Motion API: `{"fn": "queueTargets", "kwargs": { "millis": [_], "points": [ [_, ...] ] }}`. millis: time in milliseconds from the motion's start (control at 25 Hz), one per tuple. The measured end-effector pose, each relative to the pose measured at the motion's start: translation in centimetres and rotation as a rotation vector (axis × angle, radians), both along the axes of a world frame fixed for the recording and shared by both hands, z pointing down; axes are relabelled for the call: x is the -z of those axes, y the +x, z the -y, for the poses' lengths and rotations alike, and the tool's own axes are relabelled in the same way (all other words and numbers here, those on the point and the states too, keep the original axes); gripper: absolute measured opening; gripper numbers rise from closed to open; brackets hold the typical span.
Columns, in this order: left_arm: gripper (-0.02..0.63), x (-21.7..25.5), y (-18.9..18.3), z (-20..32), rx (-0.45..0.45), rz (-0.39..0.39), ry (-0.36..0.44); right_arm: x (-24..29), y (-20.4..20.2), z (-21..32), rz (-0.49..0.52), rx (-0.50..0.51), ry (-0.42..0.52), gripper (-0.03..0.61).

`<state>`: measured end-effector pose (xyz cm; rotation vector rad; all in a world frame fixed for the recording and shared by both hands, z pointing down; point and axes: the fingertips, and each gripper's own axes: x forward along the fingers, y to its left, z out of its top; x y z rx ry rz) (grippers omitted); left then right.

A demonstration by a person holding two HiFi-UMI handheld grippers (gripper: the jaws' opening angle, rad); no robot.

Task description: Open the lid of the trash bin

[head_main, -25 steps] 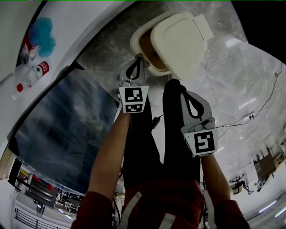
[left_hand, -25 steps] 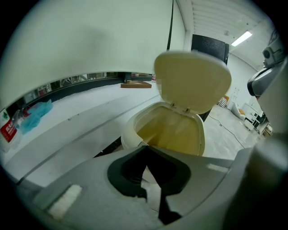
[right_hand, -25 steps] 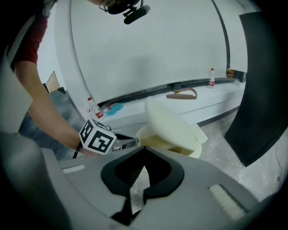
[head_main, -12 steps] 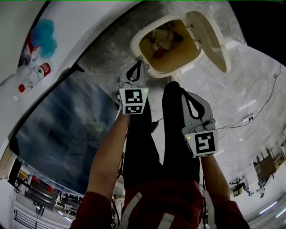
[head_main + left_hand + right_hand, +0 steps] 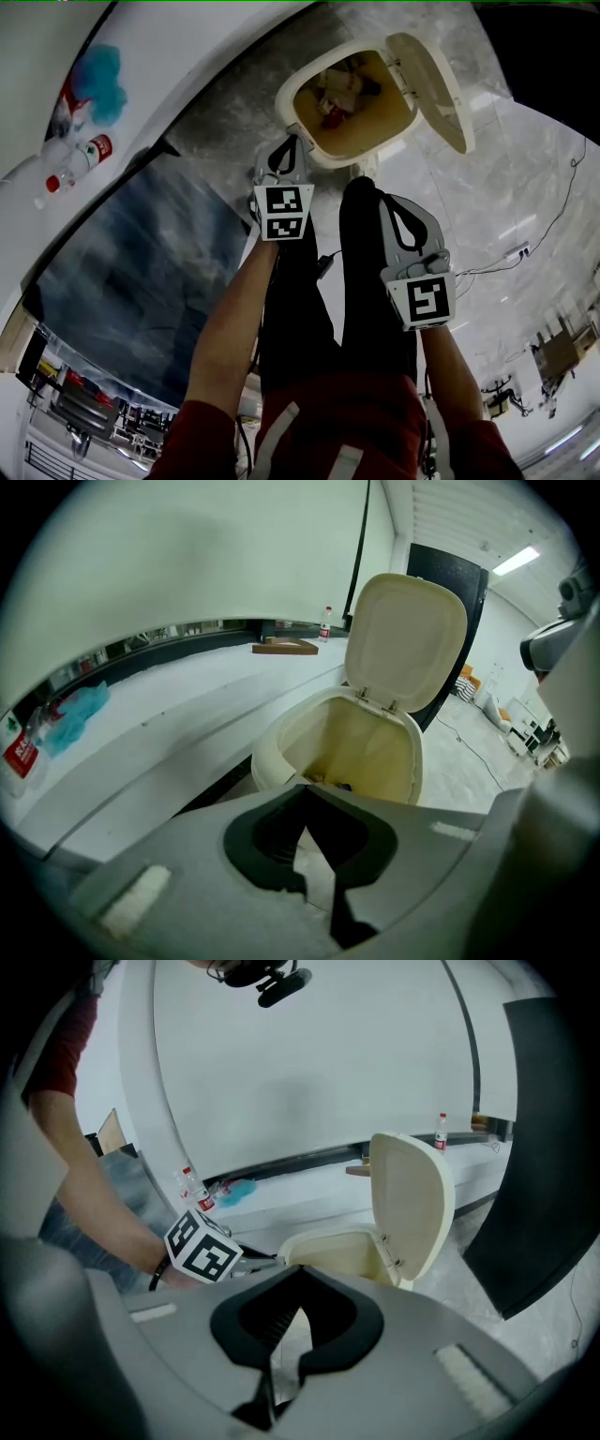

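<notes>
- Room: grey marble floor (image 5: 525,169), with a long white curved surface (image 5: 187,66) running along the left. A bottle (image 5: 80,159) and a blue cloth (image 5: 98,84) sit on it, well clear of the work.
- Nearest: right hand-held gripper (image 5: 386,199), low beside the person's dark trouser leg (image 5: 361,244). Jaws are together with nothing between them. It's short of the bin and not touching it.
- Next: left hand-held gripper (image 5: 292,139), just beside the bin's front rim. Jaws are closed and empty. Can't tell if the tip touches the rim.
- Trash bin (image 5: 284,94): cream, on the floor straight ahead, mouth exposed, some rubbish (image 5: 337,94) visible inside.
- Lid (image 5: 436,89): swung up on the rear hinge, roughly upright, neither gripper on it.
- My read: opening is effectively done.
- The leg ends at the bin's base. No pedal is visible, but if a foot is holding the lid up, keep pressure steady.
- Otherwise check the lid rests past its balance point, and back the left tip away from the rim without nudging the bin.
</notes>
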<state>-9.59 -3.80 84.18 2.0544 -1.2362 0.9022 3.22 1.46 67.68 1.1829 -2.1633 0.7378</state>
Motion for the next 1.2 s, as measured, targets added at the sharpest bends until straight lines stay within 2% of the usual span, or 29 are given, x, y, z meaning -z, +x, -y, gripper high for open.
{"fn": "queueTargets", "kwargs": {
  "millis": [200,360,600,760,920,1200],
  "points": [
    [0.006,1.7,-1.2,-1.0,0.017,0.007,-0.027,1.7,0.9,1.3,-0.015,-0.027,0.023,0.0],
    [0.006,4.0,-2.0,-2.1,0.015,0.01,-0.033,3.8,0.5,2.1,-0.024,0.013,0.062,0.0],
    [0.006,9.2,-2.8,-2.9,0.012,-0.031,0.006,7.8,-0.9,2.9,-0.02,0.031,0.11,0.0],
    [0.006,13.7,-3.2,-3.5,0.016,-0.045,0.049,10.7,-1.3,3.0,-0.028,0.045,0.13,0.0],
    [0.006,18.1,-3.4,-3.7,0.059,-0.08,0.092,13.5,-1.1,3.1,-0.034,0.026,0.152,0.0],
    [0.005,27.9,-5.4,-2.9,0.134,-0.129,0.248,18.5,-1.1,2.7,-0.047,0.023,0.21,0.0]
  ]
}}
